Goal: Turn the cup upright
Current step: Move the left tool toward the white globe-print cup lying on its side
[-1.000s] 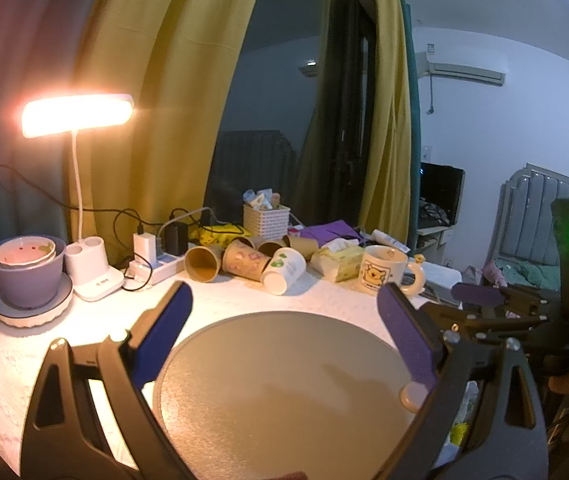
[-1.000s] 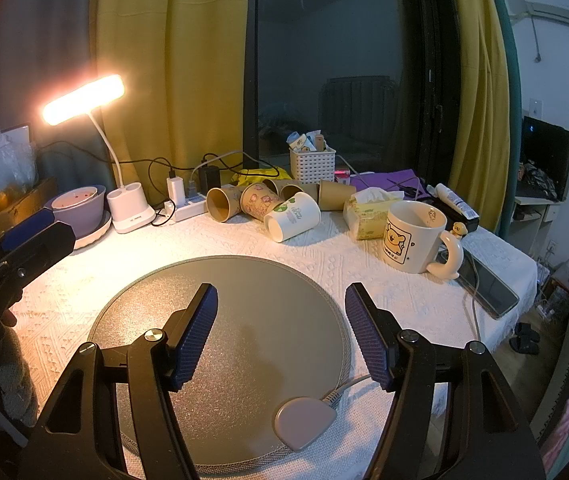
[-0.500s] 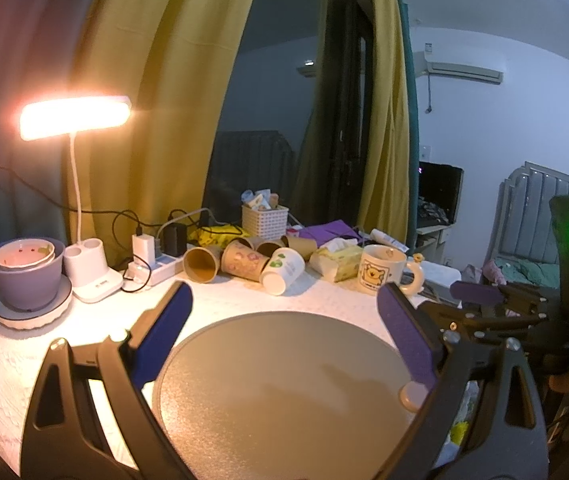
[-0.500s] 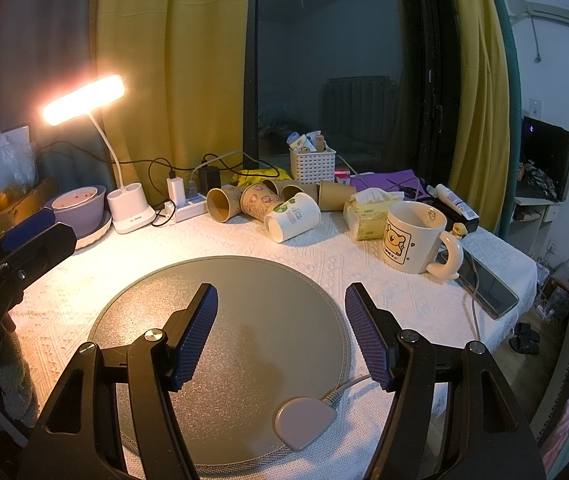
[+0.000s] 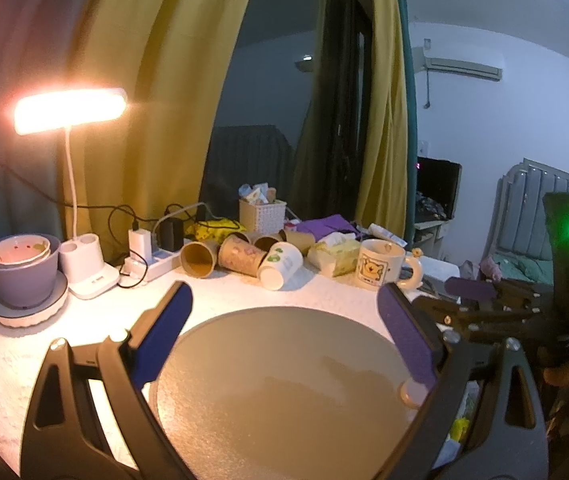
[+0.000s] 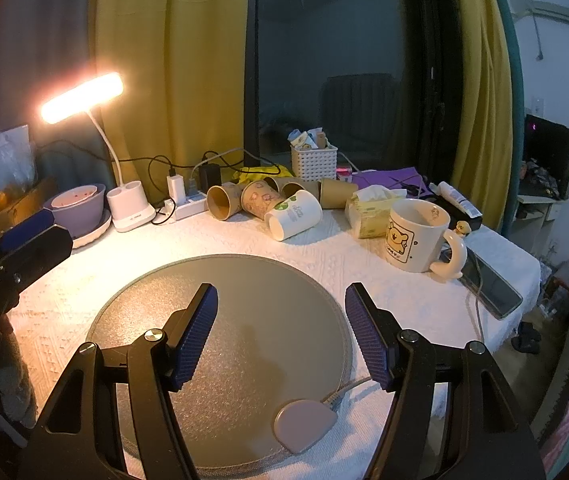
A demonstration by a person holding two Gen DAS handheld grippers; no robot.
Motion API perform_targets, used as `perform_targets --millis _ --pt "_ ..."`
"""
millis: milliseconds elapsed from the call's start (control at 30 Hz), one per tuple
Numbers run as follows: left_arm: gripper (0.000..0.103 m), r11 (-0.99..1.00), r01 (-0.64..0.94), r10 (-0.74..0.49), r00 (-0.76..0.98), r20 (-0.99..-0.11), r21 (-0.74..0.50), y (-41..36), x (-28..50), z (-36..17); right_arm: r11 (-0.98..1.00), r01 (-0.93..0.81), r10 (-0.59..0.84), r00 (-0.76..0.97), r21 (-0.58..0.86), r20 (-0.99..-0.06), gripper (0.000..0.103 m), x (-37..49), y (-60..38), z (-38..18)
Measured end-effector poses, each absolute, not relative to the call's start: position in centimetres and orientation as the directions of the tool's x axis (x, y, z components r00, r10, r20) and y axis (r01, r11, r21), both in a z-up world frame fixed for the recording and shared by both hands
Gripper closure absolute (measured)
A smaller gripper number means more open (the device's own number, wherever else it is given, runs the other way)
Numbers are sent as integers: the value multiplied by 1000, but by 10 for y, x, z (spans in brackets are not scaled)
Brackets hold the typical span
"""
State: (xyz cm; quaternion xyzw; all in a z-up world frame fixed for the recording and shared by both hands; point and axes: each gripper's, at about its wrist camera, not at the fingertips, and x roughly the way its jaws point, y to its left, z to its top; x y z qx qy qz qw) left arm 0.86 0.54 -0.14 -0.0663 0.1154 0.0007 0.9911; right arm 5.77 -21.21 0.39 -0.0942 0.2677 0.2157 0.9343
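Observation:
A white paper cup with a green print (image 5: 280, 266) (image 6: 294, 214) lies on its side at the back of the table, mouth toward me. Several brown paper cups (image 5: 220, 256) (image 6: 244, 200) lie on their sides beside it. A white bear mug (image 5: 382, 266) (image 6: 418, 236) stands upright to the right. My left gripper (image 5: 284, 316) is open and empty above the round grey mat (image 5: 280, 380). My right gripper (image 6: 280, 320) is open and empty above the same mat (image 6: 252, 288). Both are well short of the cups.
A lit desk lamp (image 5: 70, 110) (image 6: 82, 98) stands at the back left beside a purple bowl (image 5: 20, 270) and a power strip (image 6: 184, 204). A tissue pack (image 6: 368, 214), a white basket (image 6: 314, 162) and a phone (image 6: 492, 288) sit at the right.

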Motion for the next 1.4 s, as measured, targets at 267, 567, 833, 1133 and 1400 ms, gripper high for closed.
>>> perform_targets --millis 267,567,833,1133,1400 --pt "8 987 -32 -18 952 -307 -160 13 31 -16 889 -456 354 751 -50 -558 34 85 -221 -2" --pt "8 989 -68 8 907 -420 -128 24 81 -20 883 -465 339 725 -64 -599 34 141 -224 -22" --pt "8 996 -47 6 871 -490 -70 16 139 -15 868 -494 356 694 -54 -626 34 195 -220 -33" --pt "8 999 -36 18 799 -601 -18 6 223 -22 856 -517 389 665 -17 -638 34 251 -217 -42" --pt "9 997 30 27 752 -659 75 -6 295 -39 843 -537 411 654 -7 -635 34 292 -215 -46"
